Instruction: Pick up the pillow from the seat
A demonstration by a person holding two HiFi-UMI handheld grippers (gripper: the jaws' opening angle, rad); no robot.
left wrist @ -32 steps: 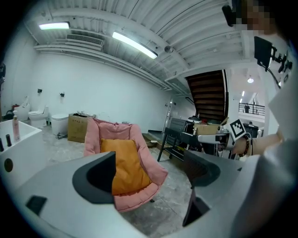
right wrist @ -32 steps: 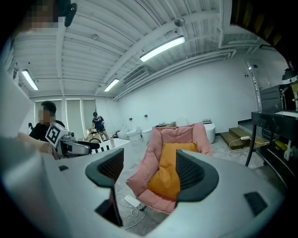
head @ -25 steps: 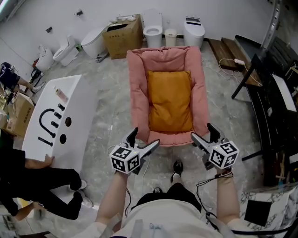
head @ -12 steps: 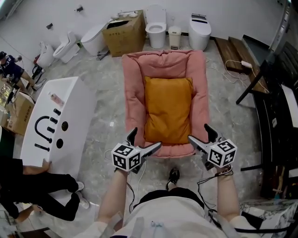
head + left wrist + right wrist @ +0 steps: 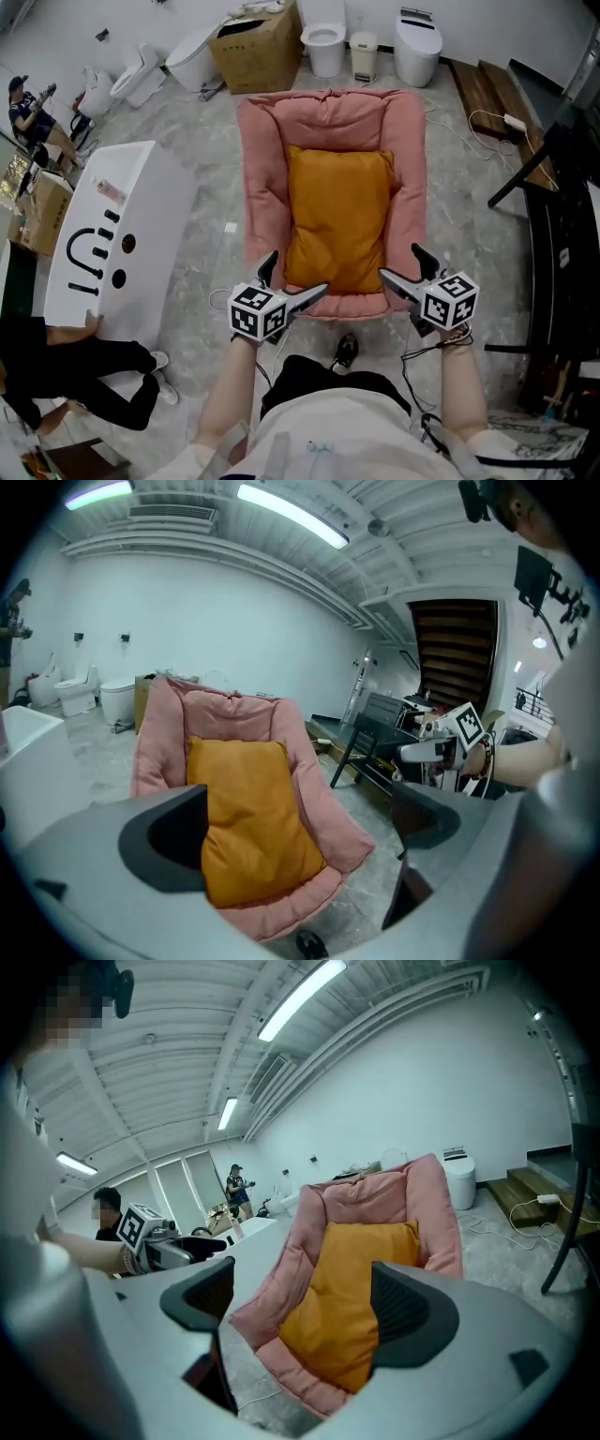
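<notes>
Seen from the head view, one orange pillow [image 5: 337,217] lies flat in the middle of one pink padded seat [image 5: 262,159], its long side running from twelve o'clock to six o'clock, the pink rim around it on all four sides. Nothing touches the pillow.

Two grippers are held at the seat's six o'clock edge. The left gripper [image 5: 298,272] is at seven o'clock of the pillow, its jaws opening, with only air between them; its own view looks past them to the pillow and seat beyond. The right gripper [image 5: 400,262] is at five o'clock of the pillow, its jaws spread wide and empty, the pillow well ahead of them in its view. Each carries one marker cube.

At twelve o'clock of the seat two white toilets [image 5: 323,37] stand near the wall with one small white bin [image 5: 363,56] between them, and one brown cardboard box [image 5: 251,52] sits at eleven o'clock. One white tub [image 5: 122,234] with black marks lies at nine o'clock; a person in black [image 5: 56,366] at eight o'clock rests a hand on its near end. A second person [image 5: 28,98] stands at ten o'clock. One black shoe [image 5: 345,349] shows on the floor at six o'clock, between the two forearms
</notes>
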